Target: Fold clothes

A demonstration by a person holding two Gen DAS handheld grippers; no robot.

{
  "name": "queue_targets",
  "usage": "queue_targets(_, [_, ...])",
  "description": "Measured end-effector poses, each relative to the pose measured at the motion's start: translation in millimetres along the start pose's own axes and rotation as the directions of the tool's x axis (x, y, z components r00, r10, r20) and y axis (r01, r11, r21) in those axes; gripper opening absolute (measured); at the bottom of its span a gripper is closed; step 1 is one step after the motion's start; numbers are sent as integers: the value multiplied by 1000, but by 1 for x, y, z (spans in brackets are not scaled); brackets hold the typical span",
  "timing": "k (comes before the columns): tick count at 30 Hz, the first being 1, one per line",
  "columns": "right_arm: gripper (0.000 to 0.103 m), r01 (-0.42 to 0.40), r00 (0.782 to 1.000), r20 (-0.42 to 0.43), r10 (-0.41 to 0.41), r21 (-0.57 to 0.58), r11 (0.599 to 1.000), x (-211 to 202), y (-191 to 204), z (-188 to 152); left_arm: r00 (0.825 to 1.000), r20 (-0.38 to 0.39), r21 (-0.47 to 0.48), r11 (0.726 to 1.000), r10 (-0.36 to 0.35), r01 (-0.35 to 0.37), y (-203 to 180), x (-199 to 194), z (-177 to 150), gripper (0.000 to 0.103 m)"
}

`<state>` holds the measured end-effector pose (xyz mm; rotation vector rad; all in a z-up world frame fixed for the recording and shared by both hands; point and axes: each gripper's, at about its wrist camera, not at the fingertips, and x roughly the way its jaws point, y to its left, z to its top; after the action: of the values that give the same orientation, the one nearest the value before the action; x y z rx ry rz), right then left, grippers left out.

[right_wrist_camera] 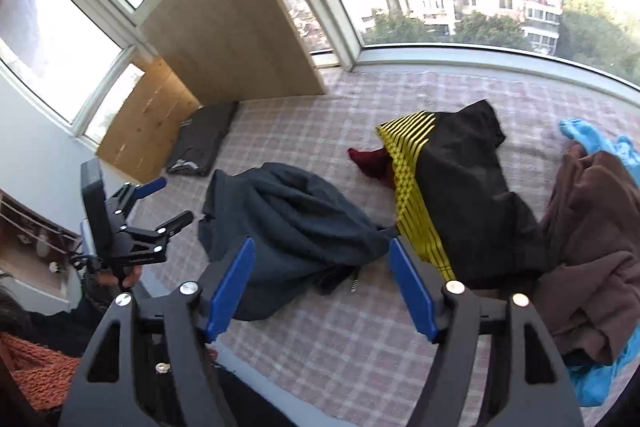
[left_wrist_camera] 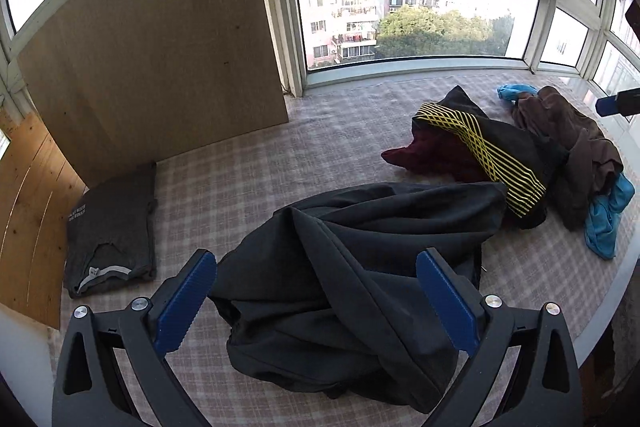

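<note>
A: Left tool point(left_wrist_camera: 316, 301): both blue pads spread wide, nothing between them; it hovers over the crumpled black garment point(left_wrist_camera: 360, 267) near the front edge of the counter point(left_wrist_camera: 248, 171).

B: Right tool point(right_wrist_camera: 322, 289)?

A: Jaws likewise wide apart, holding nothing. It hangs above the front edge of the counter point(right_wrist_camera: 360, 331), with the same black garment point(right_wrist_camera: 292, 223) just beyond its left pad. The left tool point(right_wrist_camera: 168, 203) shows in this view too, off the counter's front-left corner, gripped by a hand point(right_wrist_camera: 120, 277) in a dark sleeve.

B: Folded stock?

A: One item: a grey T-shirt point(left_wrist_camera: 112, 231), folded flat, at the left edge of the counter, touching the foot of a leaning wooden board point(left_wrist_camera: 160, 39).

B: Unfolded stock?

A: One heap toward the right edge. A black garment with yellow striped bands point(left_wrist_camera: 492, 155) lies over a dark red piece point(left_wrist_camera: 424, 159); its near end touches the crumpled black garment. Beside it, farther right, a brown garment point(left_wrist_camera: 572, 147) lies on blue cloth point(left_wrist_camera: 608, 215), which shows at both its near and far ends.

B: Surface?

A: Pink-and-white checked cover across the whole counter. Windows point(left_wrist_camera: 412, 7) run along the far edge.
</note>
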<state>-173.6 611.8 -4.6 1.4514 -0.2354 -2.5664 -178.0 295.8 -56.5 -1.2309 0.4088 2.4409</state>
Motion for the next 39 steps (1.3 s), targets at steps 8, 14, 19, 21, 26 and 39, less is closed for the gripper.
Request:
queue_targets(8, [81, 119, 972, -186, -144, -143, 983, 163, -17, 25, 997, -26, 48, 997, 69, -68, -2, 1, 0, 101])
queue_targets(14, [81, 309, 873, -270, -406, -338, 889, 262, -23, 28, 992, -70, -54, 993, 103, -107, 32, 5, -7, 101])
queue_targets(19, [19, 252, 910, -290, -296, -181, 951, 244, -71, 28, 989, -87, -66, 990, 119, -125, 37, 11, -12, 101])
queue_targets(21, [17, 303, 916, -245, -318, -99, 948, 209, -105, 35, 989, -93, -58, 991, 113, -119, 35, 14, -13, 101])
queue_targets(26, [17, 551, 821, -233, -521, 85, 830, 135, -216, 40, 992, -104, -13, 997, 70, -72, 16, 21, -17, 101])
queue_targets(39, [74, 226, 973, 9, -230, 146, 963, 28, -92, -39, 975, -221, -12, 1000, 3, -6, -2, 47, -54, 101])
